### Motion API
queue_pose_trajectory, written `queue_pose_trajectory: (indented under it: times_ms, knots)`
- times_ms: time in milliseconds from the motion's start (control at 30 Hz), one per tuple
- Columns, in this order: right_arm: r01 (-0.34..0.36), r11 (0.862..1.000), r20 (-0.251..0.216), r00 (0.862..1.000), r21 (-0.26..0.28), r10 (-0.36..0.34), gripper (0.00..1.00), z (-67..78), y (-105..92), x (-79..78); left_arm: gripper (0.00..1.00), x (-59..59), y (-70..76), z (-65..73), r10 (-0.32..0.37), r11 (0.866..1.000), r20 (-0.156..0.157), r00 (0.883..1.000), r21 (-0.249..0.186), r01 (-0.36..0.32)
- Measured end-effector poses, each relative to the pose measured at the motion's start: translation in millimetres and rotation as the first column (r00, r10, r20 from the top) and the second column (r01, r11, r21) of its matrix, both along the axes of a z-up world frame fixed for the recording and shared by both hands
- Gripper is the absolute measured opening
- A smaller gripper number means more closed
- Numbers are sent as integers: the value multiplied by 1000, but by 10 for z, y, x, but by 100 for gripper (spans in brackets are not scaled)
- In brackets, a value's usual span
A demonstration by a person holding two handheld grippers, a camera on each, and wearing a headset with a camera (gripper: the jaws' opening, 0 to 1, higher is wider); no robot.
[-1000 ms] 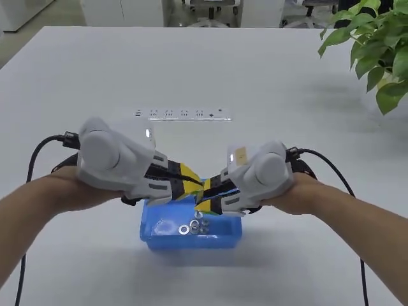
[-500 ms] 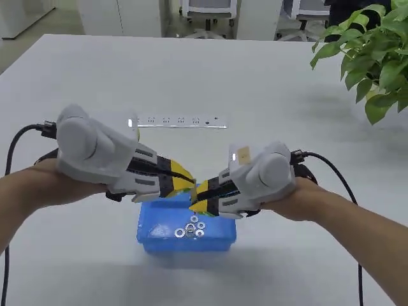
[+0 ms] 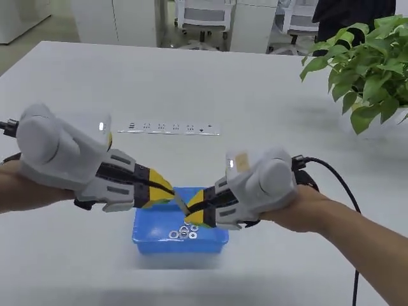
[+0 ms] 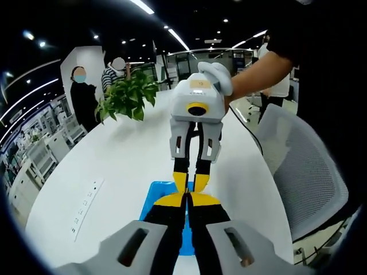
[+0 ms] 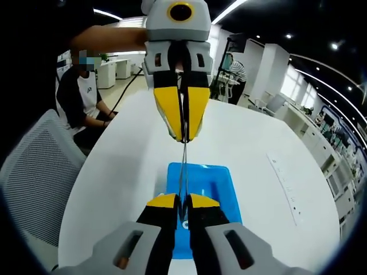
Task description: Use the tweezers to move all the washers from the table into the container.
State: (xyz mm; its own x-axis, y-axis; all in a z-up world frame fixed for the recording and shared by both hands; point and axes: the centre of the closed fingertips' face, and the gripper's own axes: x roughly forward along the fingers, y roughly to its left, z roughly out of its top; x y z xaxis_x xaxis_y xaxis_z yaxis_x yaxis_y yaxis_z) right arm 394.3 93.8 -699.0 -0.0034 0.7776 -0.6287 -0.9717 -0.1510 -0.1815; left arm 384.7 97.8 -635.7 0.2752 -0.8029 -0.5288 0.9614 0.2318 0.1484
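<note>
A blue container (image 3: 145, 237) sits on the white table, with several washers (image 3: 183, 232) lying inside it. Above it my two grippers face each other tip to tip. The left gripper (image 3: 169, 191) comes in from the left and the right gripper (image 3: 189, 213) from the right, slightly lower. In the right gripper view, thin metal tweezers (image 5: 183, 166) run from my right gripper (image 5: 182, 200) up to the shut yellow tips of the left gripper (image 5: 183, 136). Both are shut on the tweezers. In the left gripper view, my left gripper (image 4: 187, 196) nearly meets the right gripper (image 4: 191, 182) over the container (image 4: 152, 195).
A white power strip (image 3: 167, 129) lies on the table beyond the grippers. A leafy green plant (image 3: 366, 70) stands at the right edge. A black cable (image 3: 338, 185) trails from the right gripper. Office chairs (image 3: 204, 16) stand past the far edge.
The left gripper has drawn back to the left, so the two sets of tips stand a little farther apart over the container. The head camera has also shifted.
</note>
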Motion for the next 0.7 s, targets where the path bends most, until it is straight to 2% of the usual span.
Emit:
queue_pose_trajectory:
  times_ms: [267,367,500,600,700]
  knots:
    - [-38,997,12,999,-66,39,7,-54,-78,-240,5,-248,37,-157,-13,999,-35,999,33,14]
    - [-40,997,9,999,-71,41,7,-80,-98,-296,5,-322,94,-288,-10,997,-54,998,73,14]
    - [-53,995,12,998,-84,54,7,-137,-110,-394,5,-402,114,-394,-6,996,-71,997,86,12]
    - [-60,993,10,998,-101,62,7,-208,-121,-462,5,-483,128,-545,-9,992,-88,996,126,21]
    - [-68,990,9,998,-122,69,7,-291,-144,-514,5,-534,119,-651,-2,991,-109,994,130,16]
